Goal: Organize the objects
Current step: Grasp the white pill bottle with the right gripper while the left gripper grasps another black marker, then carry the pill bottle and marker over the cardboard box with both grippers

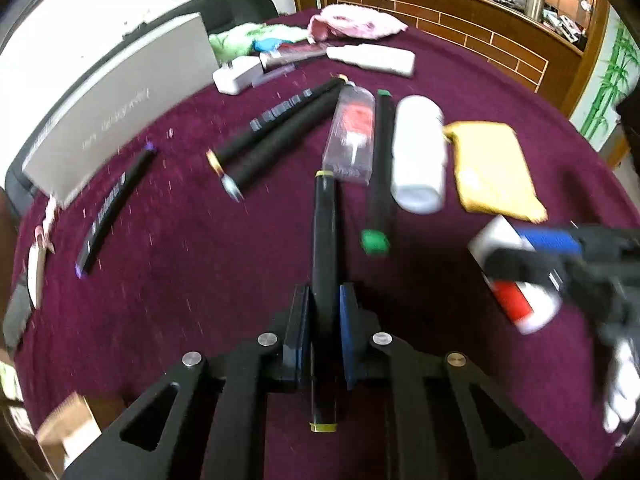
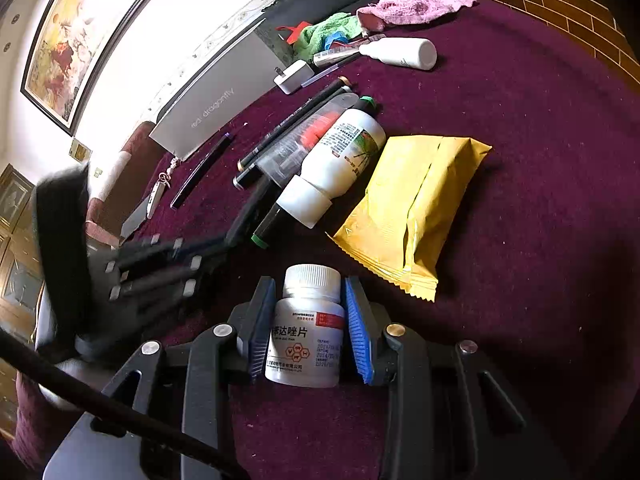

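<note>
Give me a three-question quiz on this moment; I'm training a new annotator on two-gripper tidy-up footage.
1. True or false: the left gripper is shut on a black marker.
2. What does the right gripper hold? A) yellow packet B) small white pill bottle C) pink cloth
3. Fill in: the yellow packet lies beside the large white ____.

Key:
1. True.
2. B, the small white pill bottle.
3. bottle

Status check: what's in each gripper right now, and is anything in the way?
Left hand-held gripper shut on black marker. Right hand-held gripper shut on white pill bottle. Yellow packet and large white bottle lie just ahead.
</note>
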Tool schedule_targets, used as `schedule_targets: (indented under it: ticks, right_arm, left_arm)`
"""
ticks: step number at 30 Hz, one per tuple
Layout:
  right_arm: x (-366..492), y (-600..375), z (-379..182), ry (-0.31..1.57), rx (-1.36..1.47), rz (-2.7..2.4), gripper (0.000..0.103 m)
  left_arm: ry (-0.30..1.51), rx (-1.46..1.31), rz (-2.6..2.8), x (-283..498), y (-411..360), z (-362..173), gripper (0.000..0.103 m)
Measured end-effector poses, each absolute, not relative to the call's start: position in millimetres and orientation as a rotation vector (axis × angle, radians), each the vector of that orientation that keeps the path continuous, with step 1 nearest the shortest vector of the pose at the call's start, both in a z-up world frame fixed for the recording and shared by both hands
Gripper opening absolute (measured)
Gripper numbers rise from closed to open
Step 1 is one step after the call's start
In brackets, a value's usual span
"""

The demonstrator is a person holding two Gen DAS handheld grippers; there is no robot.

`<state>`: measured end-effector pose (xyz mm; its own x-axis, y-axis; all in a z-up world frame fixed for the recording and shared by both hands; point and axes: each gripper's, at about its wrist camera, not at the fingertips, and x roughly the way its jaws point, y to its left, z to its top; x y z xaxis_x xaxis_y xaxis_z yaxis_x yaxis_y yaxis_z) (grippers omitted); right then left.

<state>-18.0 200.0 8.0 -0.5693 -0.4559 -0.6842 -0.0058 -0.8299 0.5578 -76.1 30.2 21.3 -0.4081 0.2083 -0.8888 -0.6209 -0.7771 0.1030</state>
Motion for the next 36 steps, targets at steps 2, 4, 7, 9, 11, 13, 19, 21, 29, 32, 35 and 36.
schedule_targets:
  ticks: [2, 4, 7, 9, 11, 13, 19, 21, 29, 32, 35, 36]
  right_arm:
    - [-17, 200, 8, -0.750, 1.291, -2.458, 0.033]
    - [-17, 198, 9, -0.736, 1.292, -2.465, 0.034]
    - [-16, 196, 10, -0.711, 1.283, -2.478, 0.036]
    - [-15, 194, 11, -0.698, 1.274, -2.480, 0.044]
    - [-15, 192, 12, -0.698, 1.260, -2.472, 0.050]
    - [-15, 190, 12, -0.683, 1.249, -2.473, 0.053]
    - [-15, 185, 13, -0.633, 1.241, -2.489, 0.054]
    - [-15, 184, 13, -0.615, 1.240, -2.493, 0.054]
    - [-12, 166, 15, -0.425, 1.221, -2.581, 0.054]
    - [-12, 162, 16, -0.379, 1.238, -2.606, 0.050]
    - [-8, 154, 18, -0.262, 1.310, -2.670, 0.033]
    - [-5, 151, 19, -0.221, 1.335, -2.683, 0.032]
  left_arm:
    - [0.554, -1.338, 2.235, -74, 24, 22, 0.011]
    - [0.538, -1.337, 2.262, -72, 23, 22, 0.013]
    - [0.664, -1.239, 2.347, -64, 35, 19, 0.025]
    - [0.734, -1.150, 2.407, -57, 41, 17, 0.030]
    - [0.710, -1.143, 2.432, -56, 40, 15, 0.027]
    - [0.603, -1.213, 2.399, -60, 36, 16, 0.014]
    - [0.433, -1.243, 2.414, -37, 10, 33, 0.011]
    - [0.374, -1.216, 2.433, -19, -3, 45, 0.011]
    - [0.162, -1.087, 2.525, 43, -56, 91, 0.011]
    - [0.093, -1.051, 2.575, 59, -83, 102, 0.012]
    - [0.020, -1.030, 2.620, 75, -115, 109, 0.012]
    - [0.006, -1.027, 2.638, 80, -125, 111, 0.012]
